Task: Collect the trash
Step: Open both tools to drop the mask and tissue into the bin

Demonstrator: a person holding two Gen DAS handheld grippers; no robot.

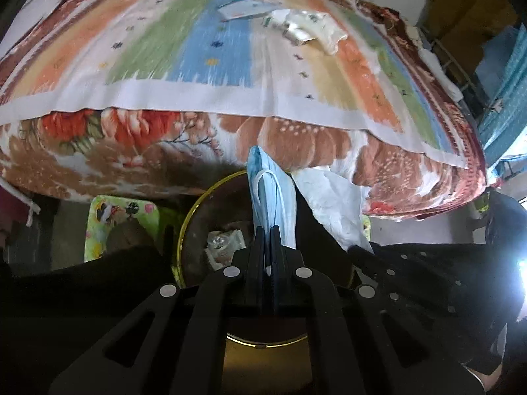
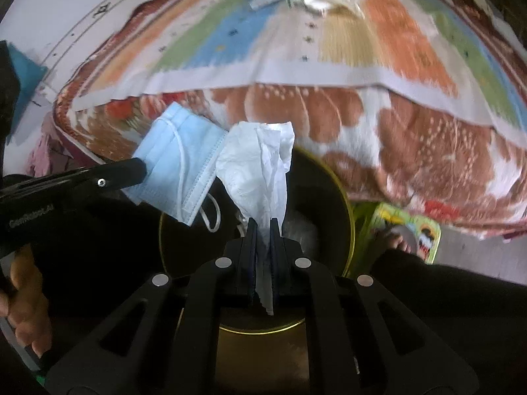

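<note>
While both pieces hang above the bin [image 2: 342,197], the face mask [image 1: 273,191] is pinched in the closed left gripper [image 1: 267,230] and the tissue [image 2: 260,164] in the closed right gripper [image 2: 263,222]; both are judged light, limp, easily gripped by an edge.

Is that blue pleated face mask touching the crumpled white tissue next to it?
Cannot tell. In the right wrist view the blue pleated face mask and the crumpled white tissue meet edge to edge, but one may simply hang in front of the other.
</note>
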